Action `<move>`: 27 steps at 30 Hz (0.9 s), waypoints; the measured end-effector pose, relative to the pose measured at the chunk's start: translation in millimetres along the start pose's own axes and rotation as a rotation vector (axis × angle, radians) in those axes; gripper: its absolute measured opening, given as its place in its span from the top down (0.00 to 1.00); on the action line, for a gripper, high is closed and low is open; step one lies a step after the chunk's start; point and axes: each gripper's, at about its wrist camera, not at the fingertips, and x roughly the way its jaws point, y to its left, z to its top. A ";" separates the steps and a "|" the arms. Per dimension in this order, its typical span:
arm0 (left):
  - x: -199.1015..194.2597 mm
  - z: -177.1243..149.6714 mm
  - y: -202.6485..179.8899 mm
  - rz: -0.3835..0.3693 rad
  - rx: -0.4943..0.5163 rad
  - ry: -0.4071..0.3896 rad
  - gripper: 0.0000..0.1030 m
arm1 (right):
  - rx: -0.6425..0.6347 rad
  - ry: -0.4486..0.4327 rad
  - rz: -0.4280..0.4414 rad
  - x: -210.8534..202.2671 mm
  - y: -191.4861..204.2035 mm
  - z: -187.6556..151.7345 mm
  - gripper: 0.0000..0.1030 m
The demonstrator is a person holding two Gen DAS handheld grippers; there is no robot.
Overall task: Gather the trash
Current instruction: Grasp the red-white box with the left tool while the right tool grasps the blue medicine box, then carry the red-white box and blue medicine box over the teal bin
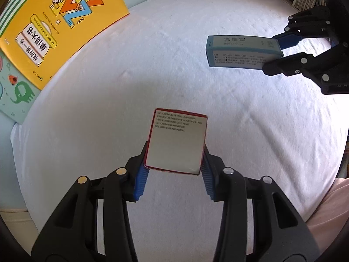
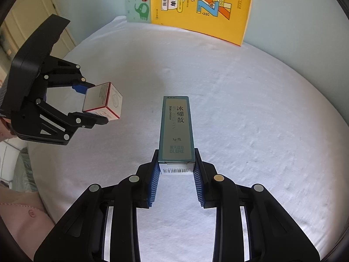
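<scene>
My left gripper (image 1: 174, 166) squeezes the square box (image 1: 177, 140), my right gripper (image 2: 176, 172) squeezes the long blue box (image 2: 176, 128) pointing straight ahead, both above the bed (image 2: 250, 113).

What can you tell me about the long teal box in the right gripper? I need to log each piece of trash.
The teal box is a slim, elongated carton, apparently cardboard, closed and undented. Its top face carries dark Chinese characters, "3g" and "BLURE"; its white near end shows a barcode. The right gripper pinches that near end between its blue ribbed fingers, so the box projects forward, roughly level, above the white sheet, touching nothing else. The left wrist view shows small print on a side panel.
</scene>
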 end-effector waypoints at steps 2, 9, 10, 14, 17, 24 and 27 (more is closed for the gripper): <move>-7.1 -15.1 0.5 0.018 -0.017 0.000 0.61 | -0.021 -0.001 0.006 -3.5 15.2 0.8 0.71; -29.8 -69.6 10.4 0.046 -0.103 -0.009 0.61 | -0.072 -0.008 0.049 -10.2 69.5 6.5 0.71; -36.0 -81.0 11.9 0.050 -0.116 -0.013 0.61 | -0.087 -0.011 0.054 -11.0 79.4 8.9 0.71; -48.9 -111.8 20.4 0.076 -0.169 -0.016 0.61 | -0.136 -0.021 0.078 -12.9 117.8 17.8 0.71; -61.4 -140.6 27.3 0.103 -0.216 -0.018 0.61 | -0.177 -0.027 0.103 -10.3 149.7 21.0 0.71; -89.7 -217.9 38.9 0.160 -0.351 -0.002 0.61 | -0.295 -0.024 0.168 1.2 227.4 30.5 0.71; -99.8 -257.8 44.1 0.179 -0.430 0.012 0.61 | -0.351 -0.023 0.197 6.1 259.9 34.7 0.71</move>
